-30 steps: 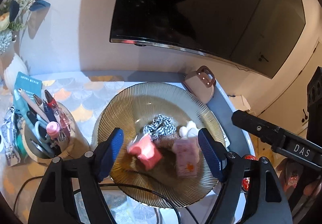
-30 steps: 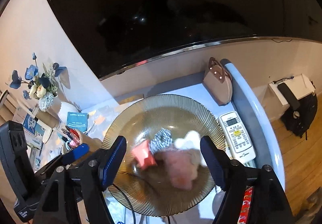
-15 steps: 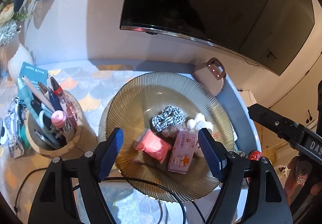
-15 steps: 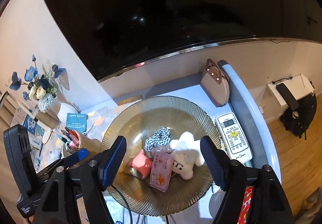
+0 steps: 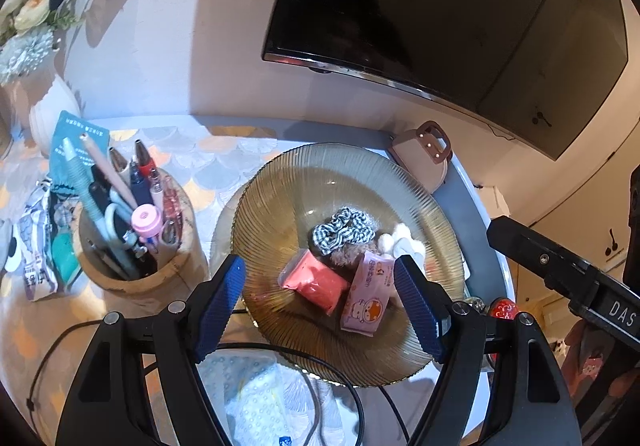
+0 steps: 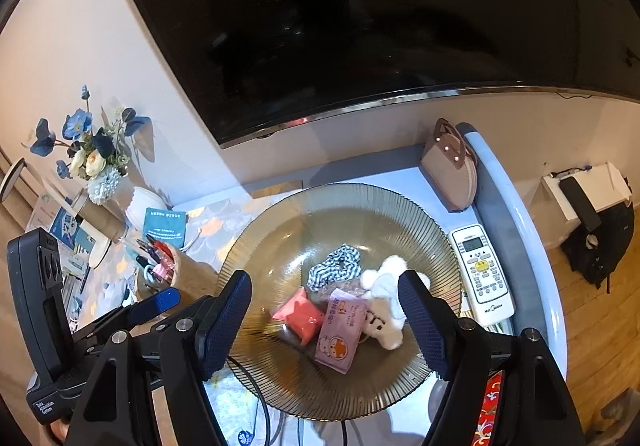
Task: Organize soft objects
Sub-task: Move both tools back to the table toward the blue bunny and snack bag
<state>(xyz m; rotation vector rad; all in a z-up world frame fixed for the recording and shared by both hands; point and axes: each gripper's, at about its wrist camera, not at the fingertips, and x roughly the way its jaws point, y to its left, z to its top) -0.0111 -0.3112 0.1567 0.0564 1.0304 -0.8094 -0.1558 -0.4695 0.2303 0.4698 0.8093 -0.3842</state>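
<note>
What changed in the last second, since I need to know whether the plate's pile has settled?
The red packet and pink tissue pack, blurred in motion a second ago, now lie still on the plate beside the white plush. Nothing was gripped or released. Left gripper and right gripper jaws stayed open, empty; the scrunchie kept its place.

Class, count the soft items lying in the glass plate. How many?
4 visible: checked scrunchie at the back, white plush toy right, pink tissue pack front, red packet left. A brownish fuzzy piece beneath may be another.
</note>
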